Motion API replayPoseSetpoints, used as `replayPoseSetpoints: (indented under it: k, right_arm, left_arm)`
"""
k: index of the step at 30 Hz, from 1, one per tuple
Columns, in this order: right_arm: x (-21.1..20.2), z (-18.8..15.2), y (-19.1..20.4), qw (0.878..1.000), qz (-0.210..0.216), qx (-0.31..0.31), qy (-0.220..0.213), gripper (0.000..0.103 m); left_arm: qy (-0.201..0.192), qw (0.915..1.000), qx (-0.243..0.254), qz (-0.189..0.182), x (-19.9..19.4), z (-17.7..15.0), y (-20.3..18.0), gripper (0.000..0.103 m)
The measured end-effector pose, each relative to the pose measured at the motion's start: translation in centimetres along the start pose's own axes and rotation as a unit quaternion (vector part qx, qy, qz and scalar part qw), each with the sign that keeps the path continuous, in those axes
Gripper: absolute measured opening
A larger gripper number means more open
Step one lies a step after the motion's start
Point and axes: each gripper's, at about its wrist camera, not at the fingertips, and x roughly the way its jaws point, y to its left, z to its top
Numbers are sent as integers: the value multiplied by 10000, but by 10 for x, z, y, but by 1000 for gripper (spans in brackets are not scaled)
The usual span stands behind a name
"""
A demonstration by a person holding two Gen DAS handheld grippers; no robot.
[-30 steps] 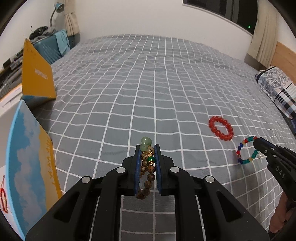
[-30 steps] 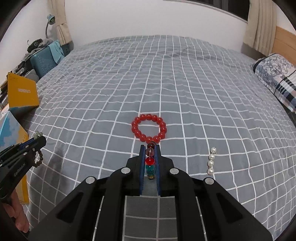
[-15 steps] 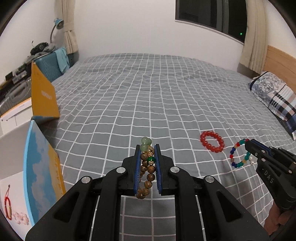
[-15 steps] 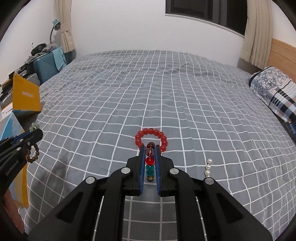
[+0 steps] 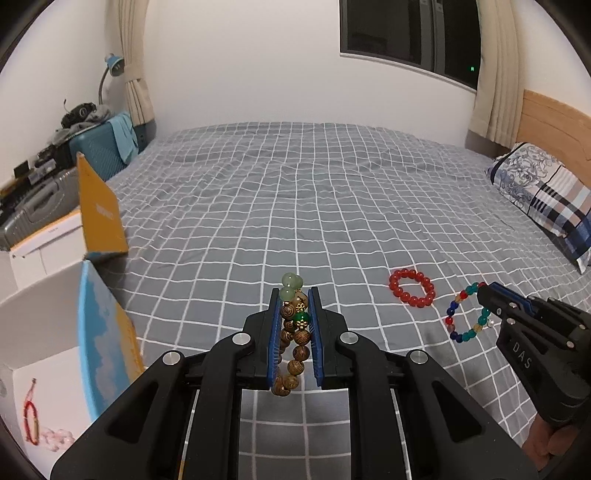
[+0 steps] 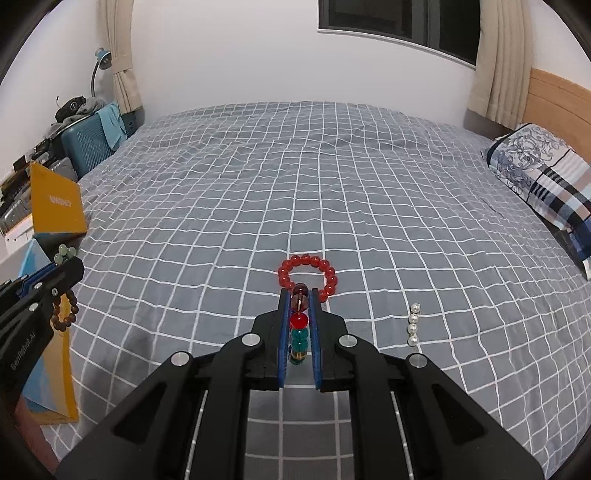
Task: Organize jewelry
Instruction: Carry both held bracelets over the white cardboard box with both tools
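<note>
Bracelets higher off bed than before, each hand-held gripper (image 5: pixel 293 295) (image 6: pixel 299 293) clamped on one.

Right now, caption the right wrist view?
Right hand-held gripper holds multicoloured bead bracelet above red bead bracelet.

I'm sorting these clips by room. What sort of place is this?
Most likely a home bedroom: a bed with a grey checked cover, a patterned pillow against a wooden headboard, and a curtained window.
</note>
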Motion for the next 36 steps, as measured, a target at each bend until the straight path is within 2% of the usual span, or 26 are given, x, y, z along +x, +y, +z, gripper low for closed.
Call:
replayPoseSetpoints:
  k: [8, 14, 19, 24, 36]
  right_arm:
    - [-28, 10, 18, 9999, 100, -69, 23, 9]
    - [-57, 21, 41, 9996, 226, -144, -53, 9]
    - [-87, 25, 73, 9985, 442, -280, -144, 9]
    - [-107, 27, 107, 9970, 640, -406, -161, 9]
    - [-143, 19, 212, 9886, 1133, -962, -259, 9]
  left_arm:
    - [168, 9998, -78, -25, -32, 3, 22, 13]
    - [43, 9993, -336, -123, -77, 4, 55, 13]
    - [-62, 9992, -349, 162, -112, 2, 79, 13]
    - [-99, 9973, -632, 369, -141, -3, 119, 13]
    - [-1, 9868, -1214, 1071, -189, -32, 218, 13]
